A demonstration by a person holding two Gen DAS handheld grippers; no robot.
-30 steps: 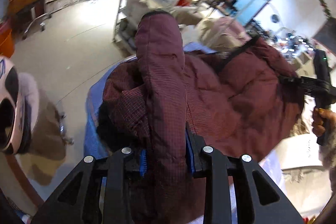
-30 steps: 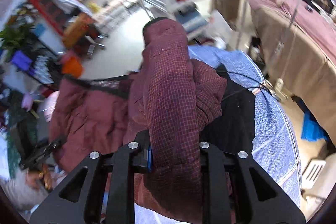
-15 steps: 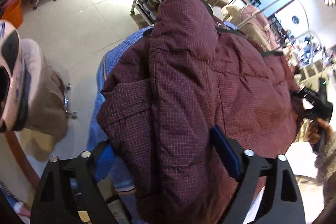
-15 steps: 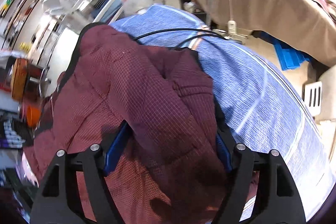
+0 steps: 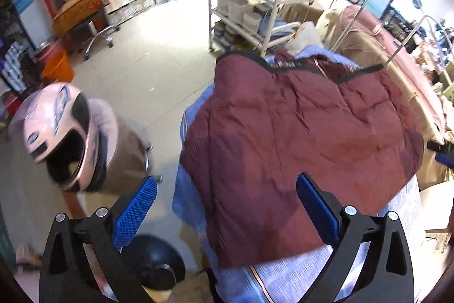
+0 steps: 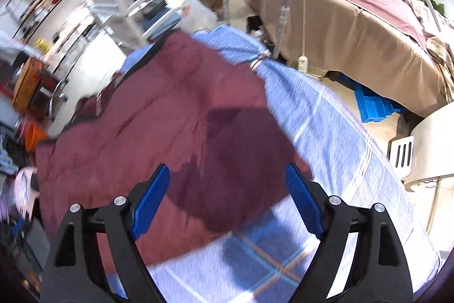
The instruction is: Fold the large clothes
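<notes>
A maroon padded jacket (image 5: 298,132) with black trim lies spread and folded over on a table under a blue checked cloth (image 5: 283,280). My left gripper (image 5: 224,189) hovers over the jacket's near left edge. Its jaws are opening wide, and the blue pads (image 5: 136,212) touch nothing. In the right wrist view the same jacket (image 6: 170,118) covers the left part of the cloth (image 6: 326,132). My right gripper (image 6: 227,175) hangs above the jacket's near corner with its jaws opening. No fabric is pinched between its pads (image 6: 300,200).
A pink helmet (image 5: 62,132) rests on a brown-covered stool left of the table. A white trolley (image 5: 241,4) stands beyond the table, an orange bucket (image 5: 56,67) at far left. A tan-covered bed (image 6: 354,19) lies right, blue crates (image 6: 374,107) beneath it.
Both grippers were shut on raised folds of the jacket. They let go and their jaws spread. The jacket dropped flat onto the table and both grippers drew back from it.
</notes>
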